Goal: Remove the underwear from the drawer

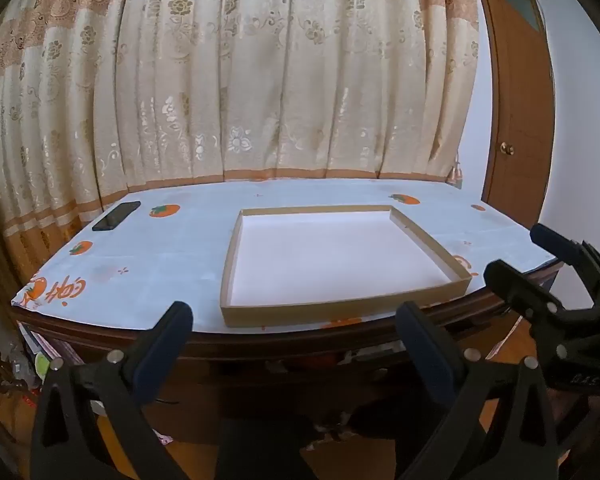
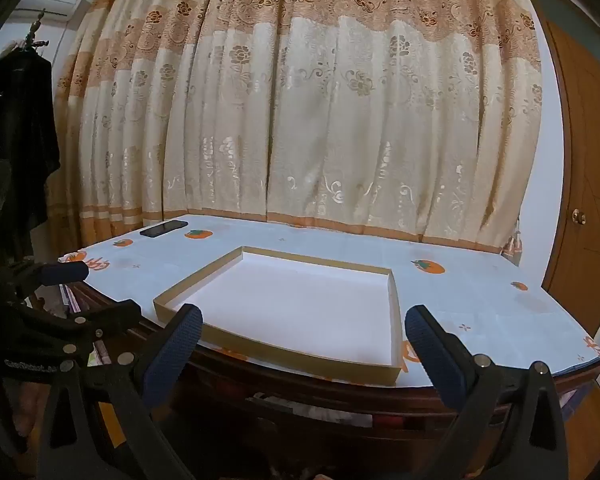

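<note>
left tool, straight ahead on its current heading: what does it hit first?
Probably the near wall of the shallow cardboard tray at the table edge. The left tool is open and holds nothing, with only air in between. Depth is unclear; if it runs higher, it crosses the tray toward the curtain.

tray (image 1: 430, 244): cardboard, matt tan rim, smooth white paper-like floor. tablecloth (image 1: 172, 256): smooth, faint sheen, printed orange fruit. table edge (image 1: 284, 346): dark wood, polished. curtain (image 2: 340, 120): woven cloth, glossy floral pattern. phone (image 1: 116, 216): glossy black. door (image 2: 588, 184): brown wood, satin; knob (image 2: 579, 216) shiny metal. left gripper (image 1: 296, 316): matt black plastic, textured dark-blue pads (image 1: 168, 344), bright metal rivets.
</note>
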Tool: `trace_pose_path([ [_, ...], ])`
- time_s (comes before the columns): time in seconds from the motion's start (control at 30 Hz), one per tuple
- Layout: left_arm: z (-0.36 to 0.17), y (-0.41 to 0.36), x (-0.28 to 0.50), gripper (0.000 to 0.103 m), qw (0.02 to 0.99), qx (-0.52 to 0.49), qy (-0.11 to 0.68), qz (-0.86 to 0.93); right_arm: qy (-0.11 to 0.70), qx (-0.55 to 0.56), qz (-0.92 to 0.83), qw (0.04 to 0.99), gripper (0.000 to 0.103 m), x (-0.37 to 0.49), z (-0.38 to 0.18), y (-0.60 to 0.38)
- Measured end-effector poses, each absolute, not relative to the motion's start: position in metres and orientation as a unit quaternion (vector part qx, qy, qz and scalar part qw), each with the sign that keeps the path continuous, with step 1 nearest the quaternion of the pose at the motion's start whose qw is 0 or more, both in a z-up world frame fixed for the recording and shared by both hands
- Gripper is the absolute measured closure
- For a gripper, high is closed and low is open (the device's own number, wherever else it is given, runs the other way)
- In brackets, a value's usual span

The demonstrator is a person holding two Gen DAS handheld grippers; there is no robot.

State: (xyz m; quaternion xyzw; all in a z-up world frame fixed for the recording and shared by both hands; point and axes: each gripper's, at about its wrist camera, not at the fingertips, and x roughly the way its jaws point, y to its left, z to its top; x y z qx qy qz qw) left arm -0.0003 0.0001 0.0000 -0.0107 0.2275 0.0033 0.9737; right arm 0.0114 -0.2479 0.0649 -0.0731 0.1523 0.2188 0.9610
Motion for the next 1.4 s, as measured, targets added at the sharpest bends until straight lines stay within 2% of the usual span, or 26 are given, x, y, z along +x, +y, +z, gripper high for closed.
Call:
trace_pose_path([
  [1.4,0.0052,-0.0038,-0.0026,0.000,0.974,-0.013,0.224,0.003,0.151,-0.070,0.217,0.962,0.001,0.0084,0.0576,-0.2520],
])
